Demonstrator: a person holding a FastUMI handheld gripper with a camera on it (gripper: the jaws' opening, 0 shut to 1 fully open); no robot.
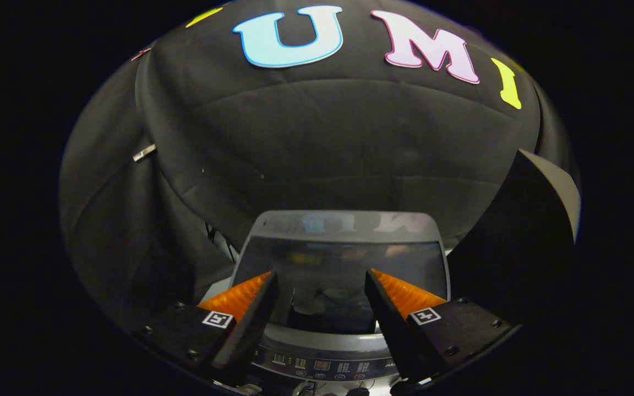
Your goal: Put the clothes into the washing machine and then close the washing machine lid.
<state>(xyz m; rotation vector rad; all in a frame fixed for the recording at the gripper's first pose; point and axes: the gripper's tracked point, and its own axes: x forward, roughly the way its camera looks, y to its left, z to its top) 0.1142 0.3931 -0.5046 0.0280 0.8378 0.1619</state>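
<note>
Spread apart and holding nothing, the gripper (321,286) fingers hover above the washing machine (339,330), just behind its control panel (322,366). Its glass lid (344,258) looks down already, with pale clothes faintly visible beneath; press squarely near the lid's front edge to seat it.

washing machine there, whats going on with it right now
A person's hand-held gripper hovers over a top-loading washing machine, its fingers spread apart and holding nothing. The machine's lid stands raised behind the opening, and something pale, probably clothes, lies down in the drum. The control panel sits beneath the fingers. The lid is not yet closed.
</note>
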